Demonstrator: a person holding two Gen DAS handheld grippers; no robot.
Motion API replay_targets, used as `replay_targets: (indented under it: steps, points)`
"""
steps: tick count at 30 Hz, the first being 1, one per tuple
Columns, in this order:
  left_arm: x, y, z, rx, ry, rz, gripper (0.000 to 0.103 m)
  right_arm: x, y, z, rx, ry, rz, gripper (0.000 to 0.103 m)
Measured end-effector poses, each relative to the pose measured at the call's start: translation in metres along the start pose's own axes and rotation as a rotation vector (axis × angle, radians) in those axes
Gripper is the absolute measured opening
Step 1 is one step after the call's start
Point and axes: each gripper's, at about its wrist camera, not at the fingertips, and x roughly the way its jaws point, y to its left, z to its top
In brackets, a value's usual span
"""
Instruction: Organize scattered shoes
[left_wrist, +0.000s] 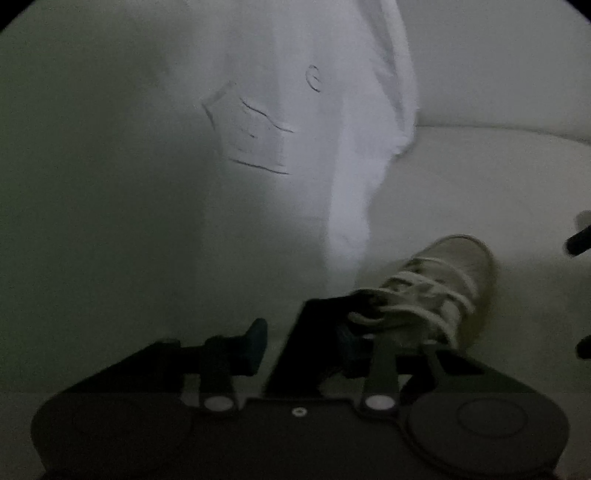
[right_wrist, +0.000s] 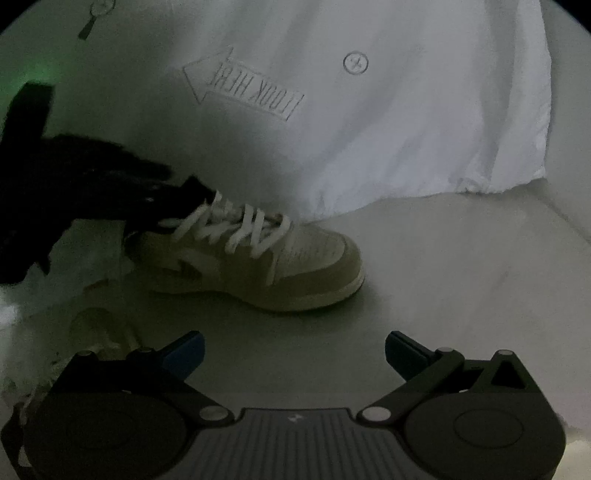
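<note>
A beige and white sneaker (right_wrist: 258, 266) with white laces stands on the pale floor, toe to the right. In the left wrist view the sneaker (left_wrist: 443, 280) lies just ahead on the right, blurred. My left gripper (left_wrist: 303, 332) is at the shoe's heel opening. Its right finger is hidden in the dark collar, and its left finger (left_wrist: 255, 343) stands apart from it with floor showing in the gap. From the right wrist view the left gripper (right_wrist: 184, 206) reaches in from the left onto the collar. My right gripper (right_wrist: 295, 350) hangs open in front of the shoe, with nothing between its fingers.
A white cloth (right_wrist: 369, 129) printed with an arrow hangs behind the shoe down to the floor. A dark fuzzy sleeve or glove (right_wrist: 92, 166) holds the left gripper. Pale crumpled clutter and a clear plastic item (right_wrist: 96, 328) lie at the lower left. The floor (right_wrist: 461, 258) stretches right of the shoe.
</note>
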Motion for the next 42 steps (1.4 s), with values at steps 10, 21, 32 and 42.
replay_targets:
  steps: [10, 21, 32, 42]
  points:
    - [0.01, 0.006, -0.007, -0.103, -0.021, -0.037, 0.037, 0.011, -0.004, 0.0, 0.013, 0.011, 0.006, 0.103]
    - [-0.075, -0.055, -0.029, -0.258, -0.073, 0.225, 0.021, -0.012, -0.002, -0.005, 0.035, -0.02, 0.012, 0.103]
    - [-0.19, -0.064, -0.03, -0.521, -0.223, 0.404, 0.017, -0.073, -0.006, -0.016, 0.061, -0.081, 0.019, 0.103]
    - [-0.268, -0.111, -0.091, -0.743, -0.22, 0.49, 0.017, -0.11, -0.008, -0.037, 0.105, -0.086, 0.048, 0.103]
